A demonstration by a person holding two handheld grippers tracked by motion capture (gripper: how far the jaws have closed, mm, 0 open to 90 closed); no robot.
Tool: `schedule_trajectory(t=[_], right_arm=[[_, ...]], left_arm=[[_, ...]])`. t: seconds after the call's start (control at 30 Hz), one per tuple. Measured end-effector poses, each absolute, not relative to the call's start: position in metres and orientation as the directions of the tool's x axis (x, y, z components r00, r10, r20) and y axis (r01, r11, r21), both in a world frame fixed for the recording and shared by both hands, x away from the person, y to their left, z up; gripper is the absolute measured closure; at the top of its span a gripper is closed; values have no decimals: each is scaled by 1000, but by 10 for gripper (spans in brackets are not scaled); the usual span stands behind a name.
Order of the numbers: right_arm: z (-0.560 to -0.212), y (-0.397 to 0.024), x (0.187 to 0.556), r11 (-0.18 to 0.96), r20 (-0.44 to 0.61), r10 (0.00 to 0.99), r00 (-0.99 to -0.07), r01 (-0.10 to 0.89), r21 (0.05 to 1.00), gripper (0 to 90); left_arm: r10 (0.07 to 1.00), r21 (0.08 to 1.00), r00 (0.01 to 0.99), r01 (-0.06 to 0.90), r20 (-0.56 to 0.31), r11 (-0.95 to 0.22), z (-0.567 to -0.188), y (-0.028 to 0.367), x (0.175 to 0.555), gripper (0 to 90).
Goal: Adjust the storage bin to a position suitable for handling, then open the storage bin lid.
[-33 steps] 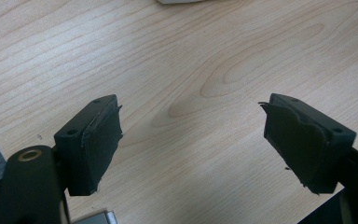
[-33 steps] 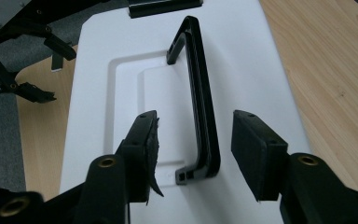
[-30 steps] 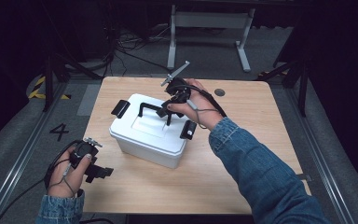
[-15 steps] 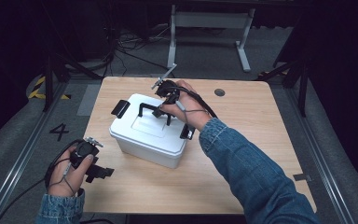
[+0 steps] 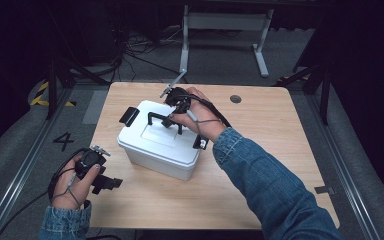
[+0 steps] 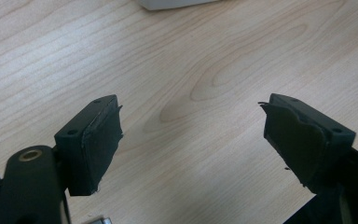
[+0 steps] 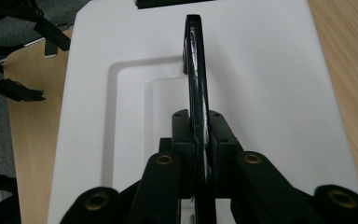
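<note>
Now the right tongs point(image 7: 199, 140) have just been closing and clamp the black handle point(image 7: 195, 70) atop the white box point(image 5: 160, 142) mid-desk point(image 5: 280, 150), ready to lift; left tongs point(image 6: 191, 140) gape, idle.

Pale wood table point(image 5: 280, 150) on grey floor point(image 5: 20, 150); metal stand point(image 5: 225, 30) behind; dark surroundings.

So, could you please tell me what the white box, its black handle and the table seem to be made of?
White box: likely plastic, smooth matte moulded lid with rounded edges. Black handle: probably glossy plastic, given its sheen, though coated metal is possible. Table: pale wood or wood-look laminate, with visible grain.
</note>
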State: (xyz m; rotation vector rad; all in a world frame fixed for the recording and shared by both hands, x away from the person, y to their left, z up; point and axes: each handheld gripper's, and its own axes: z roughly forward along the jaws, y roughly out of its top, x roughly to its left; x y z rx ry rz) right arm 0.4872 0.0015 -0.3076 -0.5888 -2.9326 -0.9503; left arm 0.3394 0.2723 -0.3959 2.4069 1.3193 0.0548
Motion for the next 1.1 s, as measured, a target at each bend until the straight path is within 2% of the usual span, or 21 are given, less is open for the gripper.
schedule_trajectory(t=[0.23, 0.43, 0.8, 1.1], right_arm=[[-303, 1, 484, 750, 91, 339, -936, 327, 575, 840], [-285, -4, 481, 723, 89, 338, -937, 319, 613, 840], [-244, -31, 470, 669, 67, 330, -942, 284, 687, 840], [-228, -52, 462, 647, 65, 316, -947, 265, 715, 840]], left_arm=[[816, 353, 558, 802, -151, -483, -397, 271, 340, 196], [813, 355, 564, 797, -146, -489, -397, 271, 341, 196], [823, 349, 551, 804, -136, -481, -398, 271, 339, 196], [823, 354, 552, 803, -136, -480, -397, 271, 338, 196]])
